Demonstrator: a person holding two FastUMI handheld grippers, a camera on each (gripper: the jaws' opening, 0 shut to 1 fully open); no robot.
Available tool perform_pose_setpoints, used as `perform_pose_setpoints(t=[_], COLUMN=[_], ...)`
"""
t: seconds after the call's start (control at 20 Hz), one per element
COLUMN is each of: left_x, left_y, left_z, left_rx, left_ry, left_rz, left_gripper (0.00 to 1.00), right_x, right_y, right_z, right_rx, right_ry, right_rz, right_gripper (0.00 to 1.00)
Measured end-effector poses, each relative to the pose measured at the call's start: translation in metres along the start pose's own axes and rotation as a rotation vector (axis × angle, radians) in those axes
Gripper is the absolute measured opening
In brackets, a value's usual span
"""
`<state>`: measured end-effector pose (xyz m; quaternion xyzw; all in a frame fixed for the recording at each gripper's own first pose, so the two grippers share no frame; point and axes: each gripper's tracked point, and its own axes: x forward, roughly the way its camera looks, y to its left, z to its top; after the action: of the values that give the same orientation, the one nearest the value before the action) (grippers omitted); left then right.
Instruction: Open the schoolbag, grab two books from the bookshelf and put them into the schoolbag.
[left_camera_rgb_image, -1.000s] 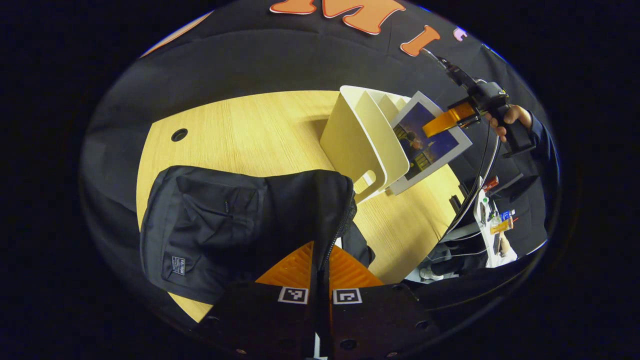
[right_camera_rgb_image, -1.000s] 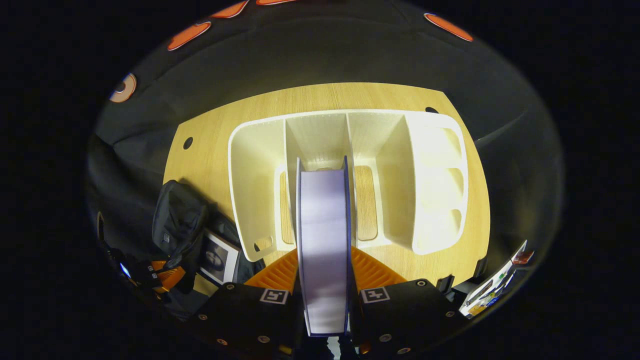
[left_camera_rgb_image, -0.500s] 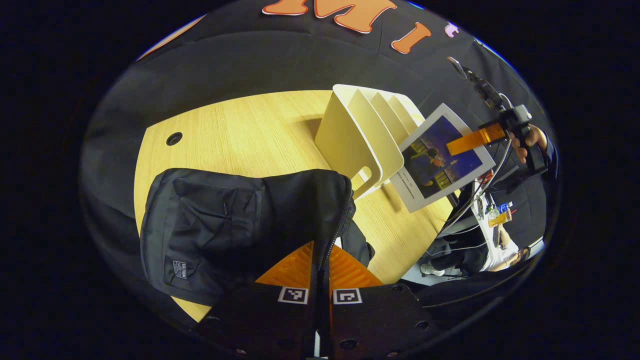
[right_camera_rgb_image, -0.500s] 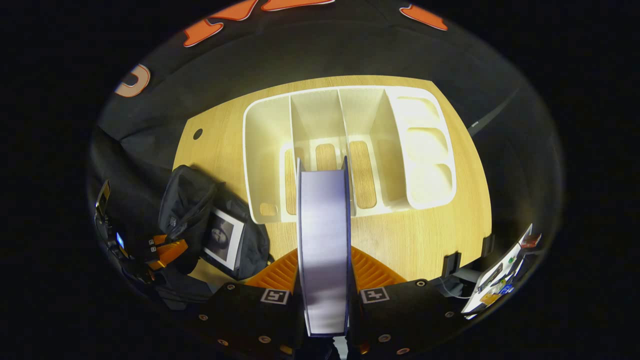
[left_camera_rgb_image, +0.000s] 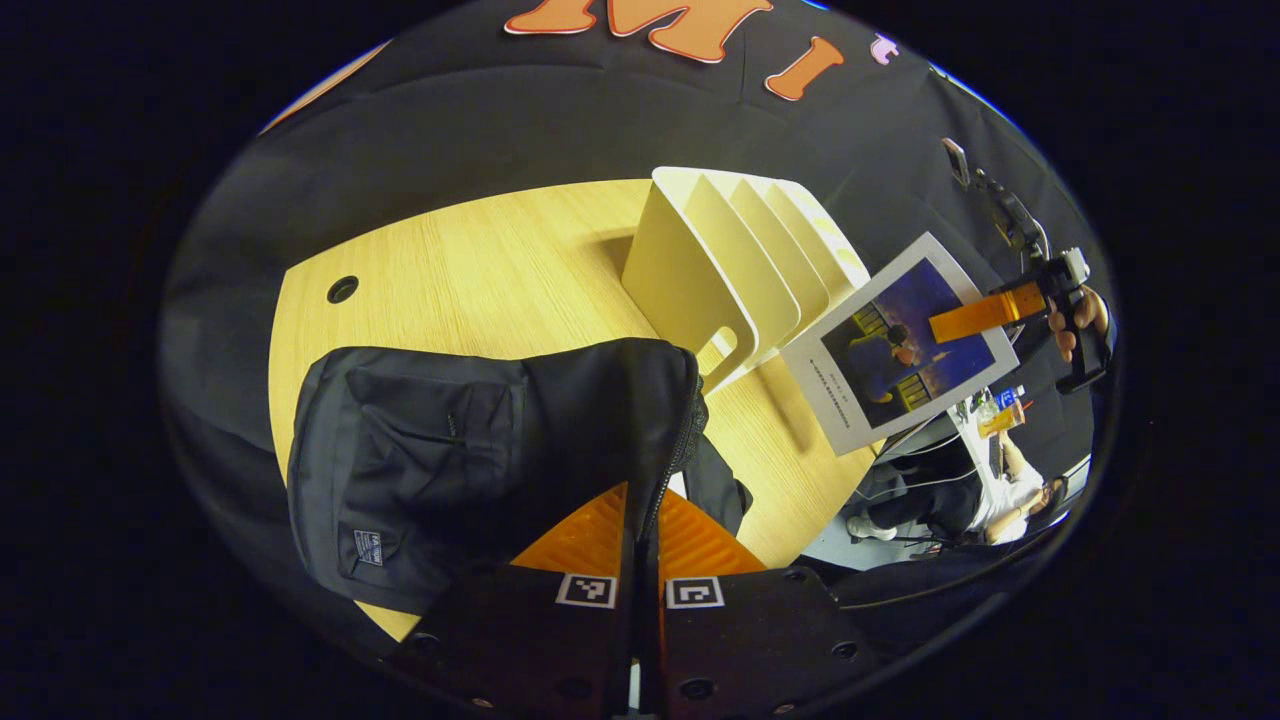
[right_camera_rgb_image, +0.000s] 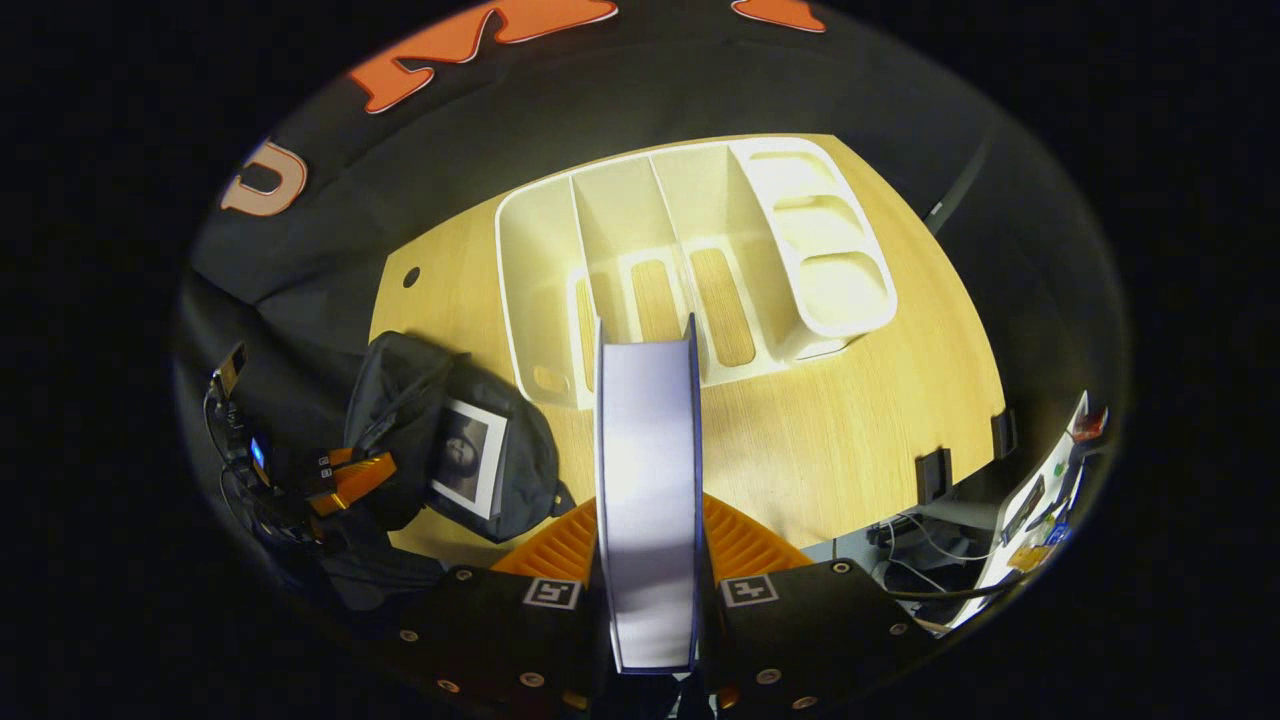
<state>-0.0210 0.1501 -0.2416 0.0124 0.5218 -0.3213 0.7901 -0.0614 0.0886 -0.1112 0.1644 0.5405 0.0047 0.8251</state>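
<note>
While the left gripper (left_camera_rgb_image: 640, 560) pinches the schoolbag (right_camera_rgb_image: 455, 440) rim open, carry the book (right_camera_rgb_image: 648, 500) clamped in the right gripper's fingers toward eight o'clock, spine-level.

In the left gripper view we sit low and close against the schoolbag (left_camera_rgb_image: 480, 450), facing across the table (left_camera_rgb_image: 480, 260) toward the bookshelf (left_camera_rgb_image: 735, 270). In the right gripper view we look down from above on the bookshelf (right_camera_rgb_image: 690, 250), farther off. Both views share the table, bookshelf and schoolbag (right_camera_rgb_image: 440, 440).
</note>
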Motion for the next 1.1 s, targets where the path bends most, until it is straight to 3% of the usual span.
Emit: perform_pose_setpoints(t=[0.3, 1.1], left_x=[-0.002, -0.010], left_y=[0.003, 0.003], left_z=[0.000, 0.016], left_rx=[-0.003, 0.010], left_ry=[0.009, -0.001], left_rz=[0.000, -0.003], left_gripper=[0.04, 0.04], right_x=[-0.002, 0.018], right_y=[0.014, 0.089], right_z=[-0.025, -0.049], right_rx=[0.083, 0.253], right_ry=[-0.032, -0.083], right_rz=[0.098, 0.475], right_gripper=[0.36, 0.36])
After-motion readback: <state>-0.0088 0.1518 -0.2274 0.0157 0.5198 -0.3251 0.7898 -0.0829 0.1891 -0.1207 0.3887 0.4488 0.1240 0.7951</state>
